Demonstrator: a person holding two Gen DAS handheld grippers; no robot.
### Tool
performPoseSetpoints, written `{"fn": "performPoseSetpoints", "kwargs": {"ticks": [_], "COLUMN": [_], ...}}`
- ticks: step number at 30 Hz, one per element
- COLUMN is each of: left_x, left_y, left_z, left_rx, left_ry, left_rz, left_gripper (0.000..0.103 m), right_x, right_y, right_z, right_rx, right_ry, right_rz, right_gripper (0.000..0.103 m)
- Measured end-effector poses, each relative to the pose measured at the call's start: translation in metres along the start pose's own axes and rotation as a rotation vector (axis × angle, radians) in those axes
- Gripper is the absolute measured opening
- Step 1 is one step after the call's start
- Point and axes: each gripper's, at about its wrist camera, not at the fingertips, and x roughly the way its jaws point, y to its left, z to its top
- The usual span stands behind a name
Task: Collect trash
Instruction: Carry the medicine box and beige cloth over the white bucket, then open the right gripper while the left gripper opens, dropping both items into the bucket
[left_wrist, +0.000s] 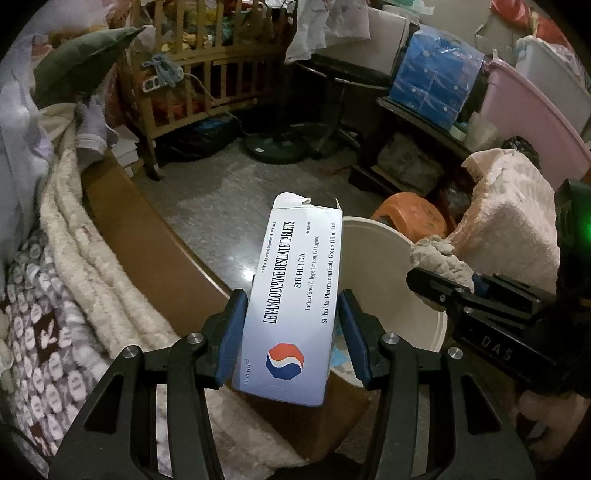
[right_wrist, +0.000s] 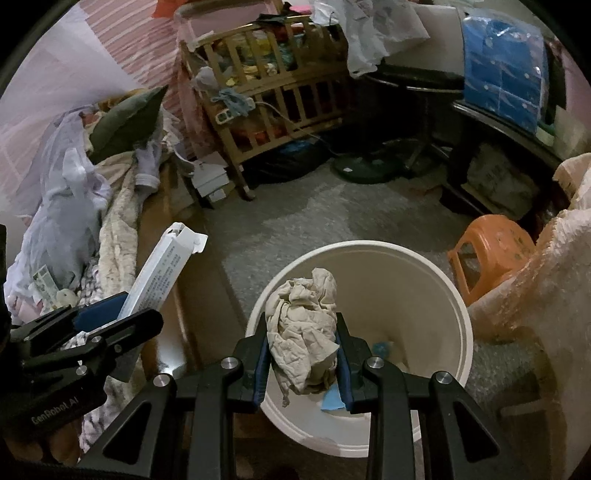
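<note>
My left gripper (left_wrist: 291, 317) is shut on a white tablet box (left_wrist: 295, 288) with a torn open top flap, held upright above the bed's edge just left of a white bucket (left_wrist: 373, 251). The right wrist view shows that box (right_wrist: 162, 269) from the side at the left. My right gripper (right_wrist: 301, 332) is shut on a crumpled beige tissue wad (right_wrist: 306, 328) right over the mouth of the white bucket (right_wrist: 436, 280). Blue scraps (right_wrist: 332, 400) lie on the bucket's bottom. In the left wrist view the right gripper (left_wrist: 439, 280) enters from the right with the wad (left_wrist: 439, 254).
A bed with blankets (left_wrist: 85, 266) and a wooden side board (left_wrist: 147, 236) runs along the left. An orange plastic stool (right_wrist: 491, 251) stands right of the bucket, beside a pale cloth-covered seat (left_wrist: 513, 218). A wooden crib (right_wrist: 273, 99) and a fan base (right_wrist: 365, 166) stand behind.
</note>
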Motion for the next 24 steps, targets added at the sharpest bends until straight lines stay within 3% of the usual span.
{"fn": "performPoseSetpoints", "kwargs": {"ticks": [17, 24], "left_x": [0.025, 0.026], "left_y": [-0.006, -0.005], "left_z": [0.004, 0.004], "left_rx": [-0.012, -0.032], "left_ry": [0.041, 0.040], "left_rz": [-0.063, -0.101], "left_gripper": [0.049, 0.049], "right_x": [0.015, 0.018], "right_y": [-0.019, -0.019], "right_z": [-0.001, -0.001], "right_rx": [0.040, 0.042], "right_ry": [0.030, 0.032], "right_rz": [-0.031, -0.042], "right_gripper": [0.029, 0.034]}}
